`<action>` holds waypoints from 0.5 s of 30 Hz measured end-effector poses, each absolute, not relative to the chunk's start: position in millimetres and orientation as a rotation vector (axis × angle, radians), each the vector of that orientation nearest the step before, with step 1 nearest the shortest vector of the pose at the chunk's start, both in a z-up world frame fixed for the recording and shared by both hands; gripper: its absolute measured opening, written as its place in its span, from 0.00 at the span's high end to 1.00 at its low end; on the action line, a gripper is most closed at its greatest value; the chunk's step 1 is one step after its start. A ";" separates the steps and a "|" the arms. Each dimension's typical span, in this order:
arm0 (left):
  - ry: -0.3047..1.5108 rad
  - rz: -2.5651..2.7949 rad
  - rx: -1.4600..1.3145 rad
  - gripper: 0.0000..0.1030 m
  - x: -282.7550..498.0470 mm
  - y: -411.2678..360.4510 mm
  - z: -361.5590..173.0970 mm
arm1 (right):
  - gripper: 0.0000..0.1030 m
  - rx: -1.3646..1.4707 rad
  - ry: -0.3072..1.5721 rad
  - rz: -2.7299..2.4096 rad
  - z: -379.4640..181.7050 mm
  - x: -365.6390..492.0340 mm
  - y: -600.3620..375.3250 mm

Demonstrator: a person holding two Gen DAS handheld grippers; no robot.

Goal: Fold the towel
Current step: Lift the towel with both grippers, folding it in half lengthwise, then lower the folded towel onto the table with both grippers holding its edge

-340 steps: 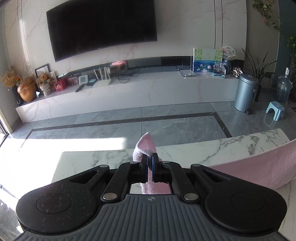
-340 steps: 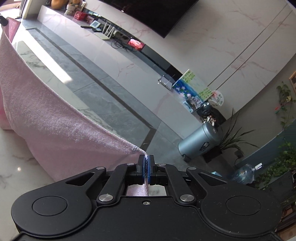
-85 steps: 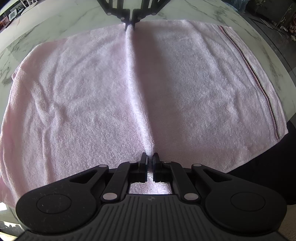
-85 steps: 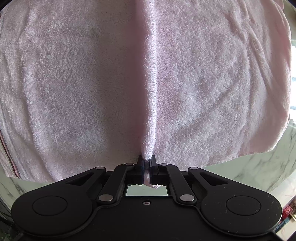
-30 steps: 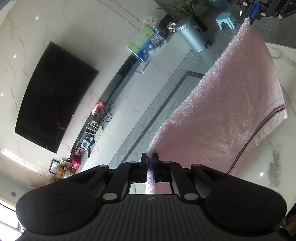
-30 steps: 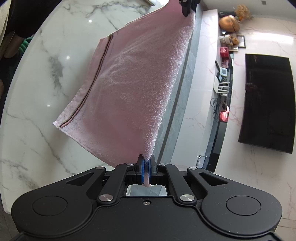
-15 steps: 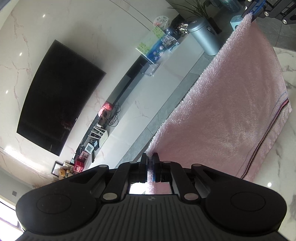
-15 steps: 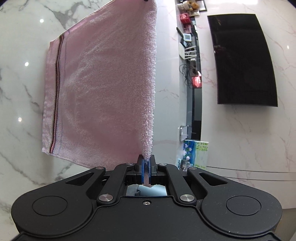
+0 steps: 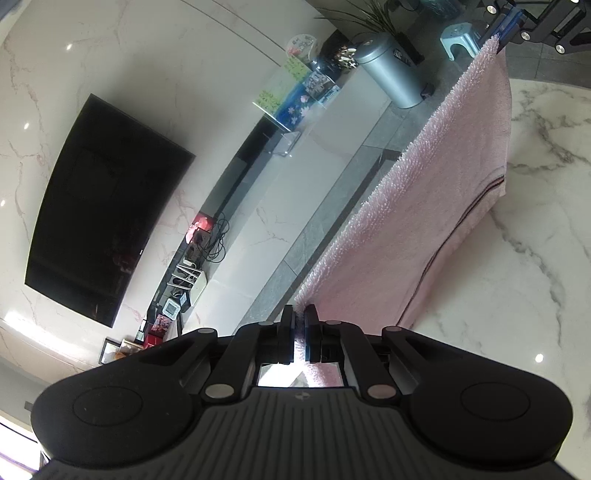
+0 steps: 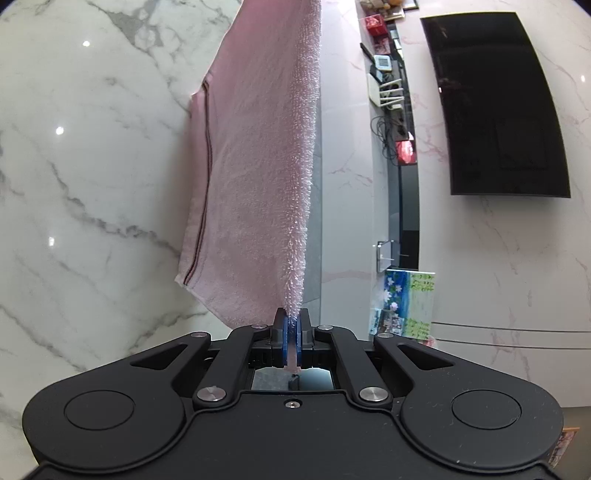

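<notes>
Pink towel (image 9: 436, 221) is held taut between left gripper (image 9: 300, 325), near, and right gripper (image 9: 508, 22), far right, above marble tabletop (image 9: 517, 280).

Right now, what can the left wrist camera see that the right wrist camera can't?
Only the left wrist view shows the silver trash can, the blue stool and the right gripper pinching the far end of the towel. Only the right wrist view shows the right gripper's blue pads close up. Both views show the pink towel hanging over the marble table, the black TV and the flower picture.
</notes>
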State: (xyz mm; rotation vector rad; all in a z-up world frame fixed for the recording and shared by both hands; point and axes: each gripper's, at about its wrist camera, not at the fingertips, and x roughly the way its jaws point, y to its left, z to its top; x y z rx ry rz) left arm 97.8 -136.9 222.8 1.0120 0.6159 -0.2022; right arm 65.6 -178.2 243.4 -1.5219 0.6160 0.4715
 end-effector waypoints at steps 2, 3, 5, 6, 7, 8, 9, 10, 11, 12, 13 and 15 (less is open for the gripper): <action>0.647 -0.236 1.024 0.97 83.6 -133.1 207.4 | 0.98 -1.526 0.641 0.506 234.5 56.3 -179.4; 0.661 -0.249 1.031 0.97 77.6 -131.6 200.8 | 0.98 -1.525 0.654 0.527 228.8 49.9 -179.8; 0.685 -0.275 1.040 0.97 67.7 -128.0 190.2 | 0.98 -1.519 0.676 0.564 218.7 38.2 -180.8; 0.699 -0.290 1.043 0.96 61.4 -126.1 184.1 | 0.98 -1.516 0.685 0.577 215.0 33.7 -181.4; 0.717 -0.305 1.044 0.96 55.2 -123.7 178.2 | 0.98 -1.513 0.695 0.593 210.1 27.9 -181.7; 0.734 -0.322 1.050 0.96 47.0 -121.0 170.8 | 0.98 -1.506 0.704 0.609 205.2 21.8 -182.0; 0.742 -0.331 1.057 0.96 41.6 -119.7 166.3 | 0.98 -1.496 0.715 0.623 199.4 15.1 -181.7; 0.750 -0.340 1.068 0.97 34.7 -118.4 160.5 | 0.98 -1.485 0.726 0.641 193.5 7.9 -181.2; 0.760 -0.350 1.075 0.97 28.1 -117.3 155.0 | 0.98 -1.476 0.738 0.662 187.5 0.4 -180.9; 0.770 -0.360 1.081 0.97 21.8 -116.2 149.7 | 0.98 -1.472 0.746 0.677 182.7 -5.6 -180.9; 0.781 -0.371 1.086 0.97 14.9 -115.0 144.2 | 0.98 -1.469 0.752 0.689 178.8 -10.7 -180.9; 0.799 -0.394 1.099 0.97 1.0 -112.5 134.0 | 0.98 -1.451 0.771 0.720 166.7 -24.7 -181.1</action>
